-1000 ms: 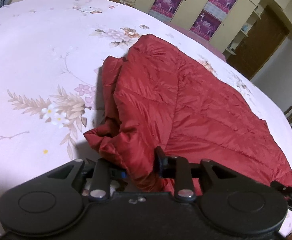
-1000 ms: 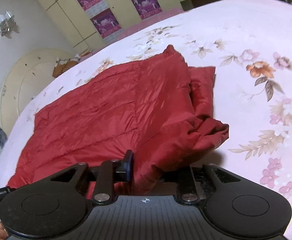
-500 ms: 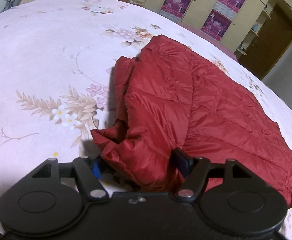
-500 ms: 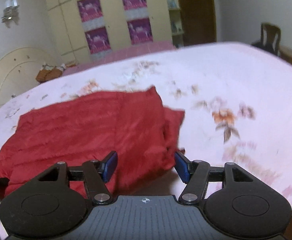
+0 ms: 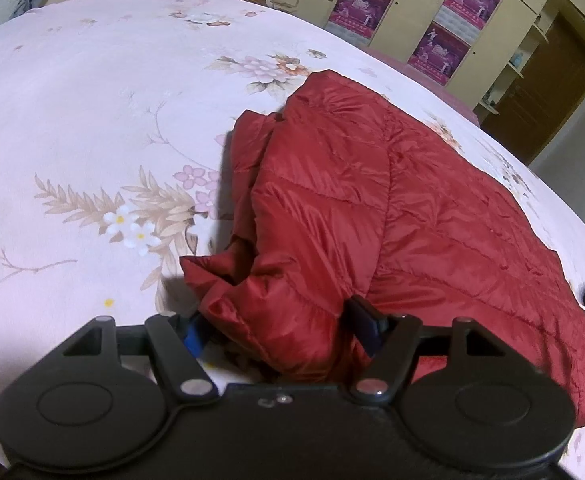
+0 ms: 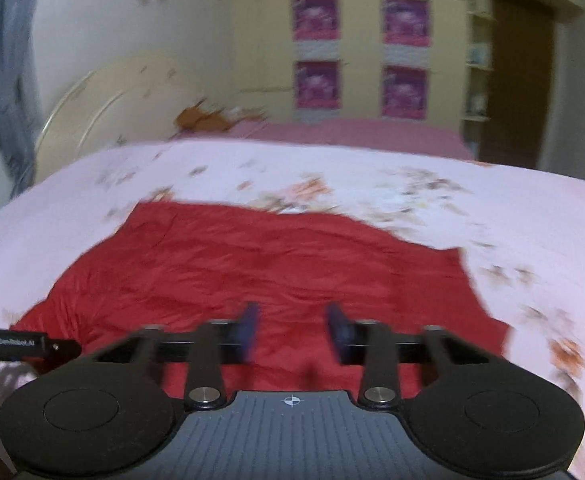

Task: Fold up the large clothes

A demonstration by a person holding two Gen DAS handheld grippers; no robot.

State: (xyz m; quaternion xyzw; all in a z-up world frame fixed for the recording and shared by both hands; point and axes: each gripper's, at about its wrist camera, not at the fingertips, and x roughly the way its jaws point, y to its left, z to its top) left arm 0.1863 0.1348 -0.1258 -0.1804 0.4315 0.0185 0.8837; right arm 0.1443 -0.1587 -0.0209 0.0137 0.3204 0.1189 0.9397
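Observation:
A red quilted puffer jacket [image 5: 392, 200] lies on a bed with a pale pink flowered sheet [image 5: 92, 100]. Its near side is folded over and bunched. My left gripper [image 5: 280, 328] is open, its fingers standing on either side of the bunched near edge without pinching it. In the blurred right wrist view the jacket [image 6: 252, 264] lies spread flat. My right gripper [image 6: 292, 328] is open and empty, raised above the jacket's near edge. The left gripper's body [image 6: 16, 344] shows at the left edge there.
The sheet [image 6: 492, 200] spreads wide around the jacket. Yellow wardrobes with purple posters [image 5: 432, 12] stand behind the bed, a brown door [image 5: 540, 92] at the right. A round headboard [image 6: 104, 100] and a curtain [image 6: 0, 60] are at the left.
Both grippers have opened and let go of the jacket. The right gripper has lifted and drawn back, its view swinging level. The left gripper stays at the bunched edge.

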